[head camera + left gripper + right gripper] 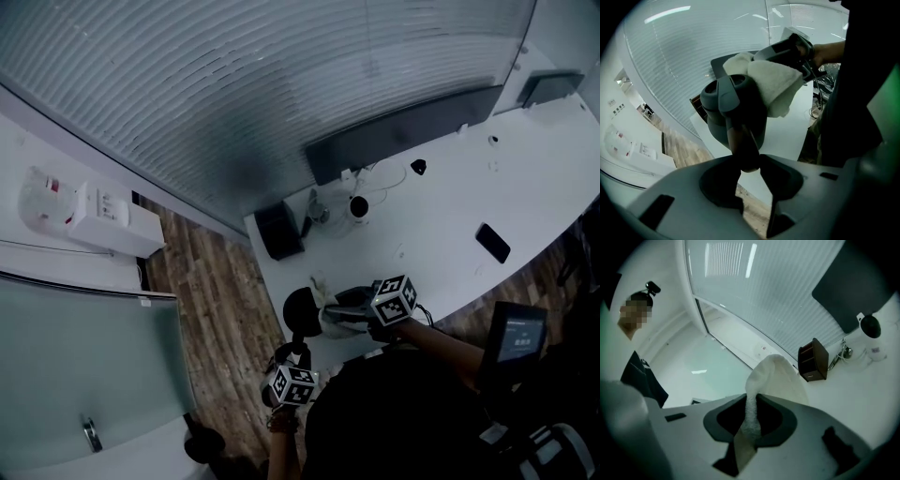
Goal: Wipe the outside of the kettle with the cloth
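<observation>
Head view: dark kettle [302, 307] at the near edge of the white table [441, 216], close in front of the person; I cannot tell whether its base rests on the top. From below in the picture the left gripper [298, 352] reaches it. From the right comes the right gripper [354, 314], with the pale cloth [339, 321] bunched against the kettle's right side.

Left gripper view: jaws clamped on the kettle's handle [740, 140], the dark grip filling the gap between them. Kettle body and lid straight ahead, cloth draped over the upper far side and touching it (the right gripper sits behind, holding the cloth's far end).

Right gripper view: jaws pinched together on a fold of the cloth, the rest rising ahead in a white hump; kettle hidden behind it.

Elsewhere on the table: dark monitor [403, 136] along the far edge, small dark box [278, 230] at the left end, white round device [358, 208] near it, black phone [492, 242] lying flat well to the right.
</observation>
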A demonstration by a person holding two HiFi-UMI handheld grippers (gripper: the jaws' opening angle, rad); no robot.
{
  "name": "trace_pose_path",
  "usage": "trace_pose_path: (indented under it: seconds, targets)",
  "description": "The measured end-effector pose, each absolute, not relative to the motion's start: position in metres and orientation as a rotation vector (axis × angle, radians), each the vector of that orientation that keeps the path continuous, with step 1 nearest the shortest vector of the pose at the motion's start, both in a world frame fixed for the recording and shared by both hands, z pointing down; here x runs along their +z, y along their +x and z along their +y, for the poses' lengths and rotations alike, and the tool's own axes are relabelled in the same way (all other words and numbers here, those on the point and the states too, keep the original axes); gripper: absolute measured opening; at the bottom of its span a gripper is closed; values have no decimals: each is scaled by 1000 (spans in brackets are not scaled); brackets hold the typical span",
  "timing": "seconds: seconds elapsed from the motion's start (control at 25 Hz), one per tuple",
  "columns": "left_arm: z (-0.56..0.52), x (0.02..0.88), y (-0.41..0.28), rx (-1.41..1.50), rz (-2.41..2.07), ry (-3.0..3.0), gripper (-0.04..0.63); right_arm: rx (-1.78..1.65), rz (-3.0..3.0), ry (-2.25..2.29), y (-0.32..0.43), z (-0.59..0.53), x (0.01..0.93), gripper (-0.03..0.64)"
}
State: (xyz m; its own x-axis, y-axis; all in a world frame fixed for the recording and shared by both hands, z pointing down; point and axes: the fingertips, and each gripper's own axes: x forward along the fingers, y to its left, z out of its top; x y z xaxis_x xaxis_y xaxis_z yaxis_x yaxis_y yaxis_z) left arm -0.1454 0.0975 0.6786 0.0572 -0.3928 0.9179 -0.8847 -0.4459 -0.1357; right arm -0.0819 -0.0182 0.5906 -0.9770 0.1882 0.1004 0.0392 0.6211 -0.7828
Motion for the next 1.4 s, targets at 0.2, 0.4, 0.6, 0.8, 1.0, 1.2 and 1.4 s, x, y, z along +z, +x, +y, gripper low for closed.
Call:
trace_pose_path:
  seconds: [0.2, 0.4, 0.6, 0.8, 1.0, 1.2, 1.4]
  targets:
    - [96, 679, -147, 1404, -1291, 1846, 130, 1364, -2580, 8, -91, -46, 630, 57]
    - [96, 678, -148, 1423, -1275, 1842, 133, 1350, -2408, 128, -79, -56, 698, 57]
    - [92, 680, -163, 1466, -1235, 1828, 132, 1482, -2184, 101, -72, -25, 775, 57]
    - [84, 681, -191, 1588, -1151, 1847, 133, 1610, -2194, -20, -68, -6, 767, 57]
    - [66, 683, -221, 1779, -1084, 1859, 140, 1772, -2475, -148, -55, -44, 657, 57]
    - [38, 687, -232, 1920, -1023, 1880, 147, 1681, -2573, -301, -81, -45, 605, 57]
    - [34, 691, -234, 1948, -917, 1907, 147, 1803, -2474, -216, -89, -47, 638, 57]
